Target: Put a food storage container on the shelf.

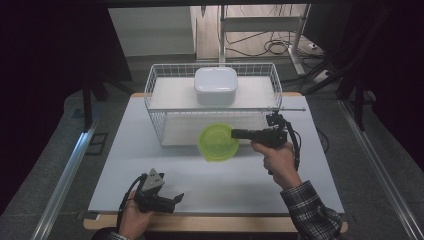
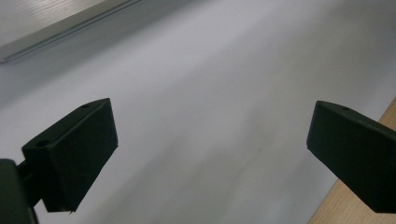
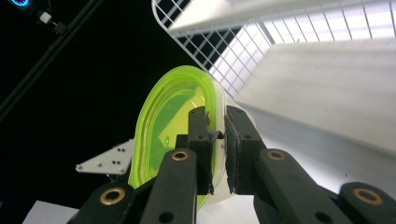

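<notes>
A translucent green lid (image 1: 216,145) hangs tilted in front of the white wire basket (image 1: 156,120), just above the table. My right gripper (image 1: 233,133) is shut on the lid's right rim. In the right gripper view the green lid (image 3: 168,116) stands on edge with my right gripper (image 3: 217,122) clamped on its rim, and a pale edge shows behind it. A white lidded container (image 1: 216,85) sits on the basket's upper shelf. My left gripper (image 1: 177,199) rests near the table's front left edge. It is open, and my left gripper (image 2: 210,140) has bare table between its jaws.
The white table top (image 1: 150,165) has a wooden front edge (image 2: 373,126). The wire basket (image 3: 205,42) stands at the table's back. Dark curtains flank both sides, and cables and a stand lie on the floor behind.
</notes>
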Action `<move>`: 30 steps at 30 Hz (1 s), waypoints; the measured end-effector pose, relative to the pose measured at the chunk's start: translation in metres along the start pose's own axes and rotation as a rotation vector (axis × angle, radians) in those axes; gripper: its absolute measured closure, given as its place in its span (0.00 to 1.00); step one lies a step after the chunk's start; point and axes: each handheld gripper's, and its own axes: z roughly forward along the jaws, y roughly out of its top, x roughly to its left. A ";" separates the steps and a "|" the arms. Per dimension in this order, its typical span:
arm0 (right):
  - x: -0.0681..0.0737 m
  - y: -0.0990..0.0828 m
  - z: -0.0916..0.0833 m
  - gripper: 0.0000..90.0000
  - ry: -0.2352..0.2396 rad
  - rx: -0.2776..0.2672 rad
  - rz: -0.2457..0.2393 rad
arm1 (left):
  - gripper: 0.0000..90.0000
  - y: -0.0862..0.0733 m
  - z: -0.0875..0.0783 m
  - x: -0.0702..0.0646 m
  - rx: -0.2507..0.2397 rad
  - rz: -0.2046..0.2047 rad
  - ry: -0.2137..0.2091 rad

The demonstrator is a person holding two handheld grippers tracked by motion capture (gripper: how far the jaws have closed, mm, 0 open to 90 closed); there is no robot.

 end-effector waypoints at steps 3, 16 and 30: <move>0.005 0.009 -0.003 0.91 0.005 -0.013 -0.007 | 0.01 0.000 -0.001 0.001 -0.006 -0.012 0.000; 0.021 0.045 -0.017 0.91 0.009 -0.074 -0.012 | 0.01 0.000 0.000 0.001 -0.005 -0.017 -0.004; 0.040 0.094 -0.027 0.91 0.013 -0.162 -0.011 | 0.01 0.000 0.000 0.001 -0.006 -0.025 -0.010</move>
